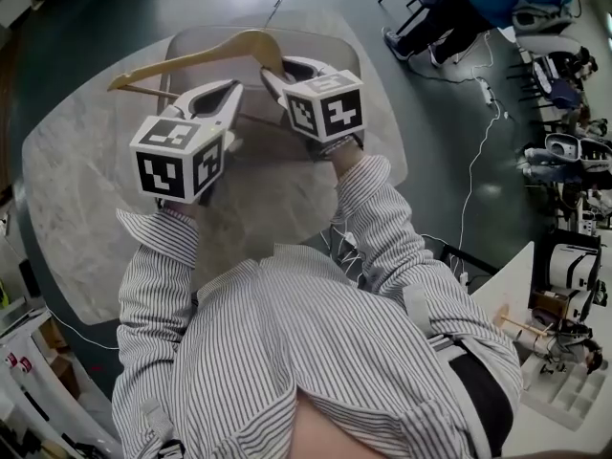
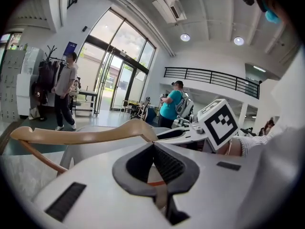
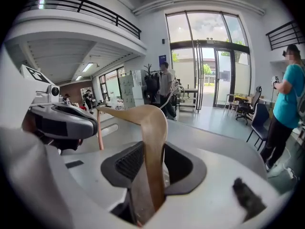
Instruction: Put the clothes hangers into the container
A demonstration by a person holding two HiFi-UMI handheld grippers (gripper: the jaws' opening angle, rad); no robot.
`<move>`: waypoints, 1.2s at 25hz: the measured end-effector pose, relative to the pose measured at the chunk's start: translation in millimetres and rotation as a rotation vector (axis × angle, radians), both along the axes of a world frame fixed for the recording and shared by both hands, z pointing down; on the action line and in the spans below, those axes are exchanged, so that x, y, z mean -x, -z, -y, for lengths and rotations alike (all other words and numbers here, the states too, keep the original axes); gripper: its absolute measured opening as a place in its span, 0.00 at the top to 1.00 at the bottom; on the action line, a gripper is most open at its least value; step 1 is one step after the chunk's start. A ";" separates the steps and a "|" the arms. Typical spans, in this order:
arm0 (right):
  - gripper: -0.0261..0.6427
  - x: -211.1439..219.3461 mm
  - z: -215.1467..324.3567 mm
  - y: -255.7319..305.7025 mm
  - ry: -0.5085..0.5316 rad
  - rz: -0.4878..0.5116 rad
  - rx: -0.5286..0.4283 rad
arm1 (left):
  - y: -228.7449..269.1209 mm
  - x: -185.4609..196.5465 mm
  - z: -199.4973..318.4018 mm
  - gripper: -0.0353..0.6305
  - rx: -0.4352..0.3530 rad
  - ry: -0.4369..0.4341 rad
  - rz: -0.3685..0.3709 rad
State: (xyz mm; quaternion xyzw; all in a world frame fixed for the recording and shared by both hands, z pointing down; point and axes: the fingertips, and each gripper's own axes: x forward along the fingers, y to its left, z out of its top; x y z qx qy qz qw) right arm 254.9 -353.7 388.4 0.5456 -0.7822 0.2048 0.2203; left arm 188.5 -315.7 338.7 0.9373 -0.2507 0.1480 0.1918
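— What have you got hold of?

— My right hand-held gripper (image 3: pixel 153 149) is clamped on the wooden clothes hanger (image 3: pixel 153 123); one arm of it runs down between the pads. My left hand-held gripper (image 2: pixel 153 146) has its jaws closed tip to tip just under the hanger's shoulder, and I see nothing pinched in it.

— And where is the hanger?

— Held over the clear container (image 1: pixel 339 46) on the worktop (image 1: pixel 86 180), not in it yet. One end pokes out past the container's left wall.

— What worries you?

— That overhang. Lowered flat, I think the end would land on the rim and lever the hanger round in my one real grip. The wire hook (image 1: pixel 274 10) could also snag the far wall. Tilting one end down first looks safer.
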 end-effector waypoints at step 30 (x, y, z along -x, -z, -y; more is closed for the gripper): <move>0.75 -22.5 -0.4 -54.5 -0.011 -0.023 0.197 | -1.5 -23.2 -4.5 0.93 -0.110 -0.104 0.110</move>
